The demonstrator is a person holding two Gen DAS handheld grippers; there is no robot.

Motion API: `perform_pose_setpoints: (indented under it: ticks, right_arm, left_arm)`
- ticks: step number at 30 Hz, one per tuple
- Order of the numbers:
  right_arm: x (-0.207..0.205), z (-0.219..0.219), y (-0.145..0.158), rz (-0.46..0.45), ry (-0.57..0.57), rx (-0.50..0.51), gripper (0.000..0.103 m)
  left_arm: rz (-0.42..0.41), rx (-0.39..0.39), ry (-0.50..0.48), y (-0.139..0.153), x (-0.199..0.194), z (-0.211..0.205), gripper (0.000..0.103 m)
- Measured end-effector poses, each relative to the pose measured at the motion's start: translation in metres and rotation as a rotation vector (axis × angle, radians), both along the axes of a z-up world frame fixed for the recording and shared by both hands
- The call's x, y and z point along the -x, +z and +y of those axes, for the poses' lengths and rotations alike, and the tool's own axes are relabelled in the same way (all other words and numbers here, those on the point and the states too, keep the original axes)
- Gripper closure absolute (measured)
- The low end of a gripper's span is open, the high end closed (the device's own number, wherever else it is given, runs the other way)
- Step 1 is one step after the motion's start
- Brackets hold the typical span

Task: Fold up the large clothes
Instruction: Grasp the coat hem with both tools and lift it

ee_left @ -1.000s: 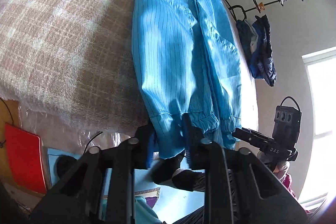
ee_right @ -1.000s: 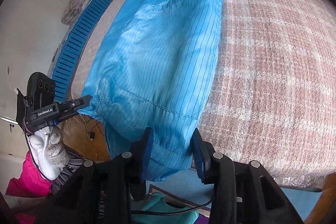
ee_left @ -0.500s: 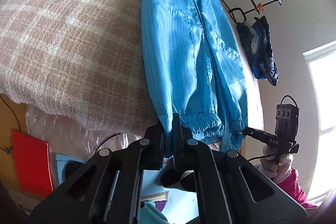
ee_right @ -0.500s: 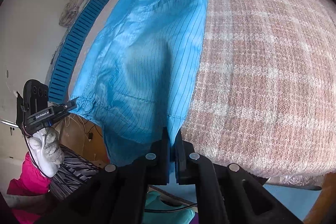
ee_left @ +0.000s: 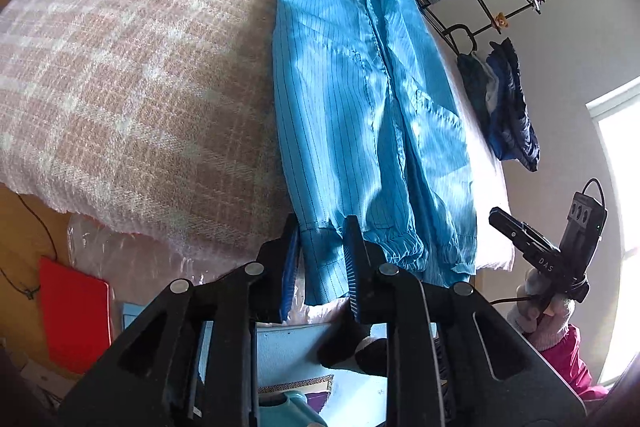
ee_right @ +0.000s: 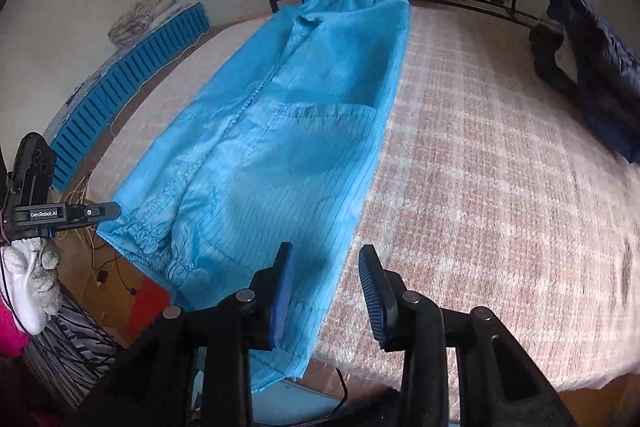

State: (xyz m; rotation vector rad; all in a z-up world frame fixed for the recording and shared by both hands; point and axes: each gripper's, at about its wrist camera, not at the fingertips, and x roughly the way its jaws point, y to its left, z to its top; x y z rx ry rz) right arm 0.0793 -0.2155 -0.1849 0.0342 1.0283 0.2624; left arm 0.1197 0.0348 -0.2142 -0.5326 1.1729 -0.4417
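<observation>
Both tongs, left (ee_left: 320,259) and right (ee_right: 326,291), were opening around the blue garment's (ee_right: 280,131) hem (pads not pressing), and we judged it narrowed lengthwise on the bed (ee_right: 500,167), with crosswise folds left.

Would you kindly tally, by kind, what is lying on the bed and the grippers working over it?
Blue striped garment: 1
Pink plaid blanket: 1
Grippers: 2, left gripper and right gripper, both opening
Total: 4
</observation>
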Motion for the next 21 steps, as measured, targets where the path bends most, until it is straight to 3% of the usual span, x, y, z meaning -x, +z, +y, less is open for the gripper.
perform_pose_setpoints:
  ticks: [4,8,10,11,13,14,16,21]
  right_arm:
    - [-0.027,0.014,-0.011,-0.030,0.066,0.098,0.073]
    - [-0.048,-0.004,-0.047,0.095,0.004,0.090,0.073]
    - [-0.046,-0.007,-0.045,0.087,0.001,0.101,0.075]
    - [-0.043,-0.008,-0.041,0.088,-0.001,0.088,0.073]
    - [-0.035,-0.015,-0.028,0.073,-0.005,0.022,0.069]
    - [-0.030,-0.019,-0.024,0.078,-0.010,-0.010,0.065]
    - [-0.021,-0.029,-0.024,0.116,-0.007,-0.083,0.061]
    - [0.003,-0.048,-0.052,0.273,-0.015,-0.311,0.060]
  left_arm:
    - [-0.019,-0.021,-0.009,0.005,0.002,-0.002,0.084]
    - [-0.031,-0.048,-0.017,0.006,0.005,-0.001,0.084]
    - [-0.025,-0.047,-0.003,0.003,0.003,0.005,0.083]
    - [-0.024,-0.041,0.013,0.002,0.002,0.010,0.076]
    - [-0.012,-0.004,0.053,-0.001,-0.003,0.022,0.059]
    - [0.001,0.027,0.062,-0.004,-0.006,0.026,0.056]
    - [0.034,0.087,0.041,-0.010,-0.014,0.027,0.056]
    - [0.127,0.223,-0.044,-0.030,-0.027,0.009,0.056]
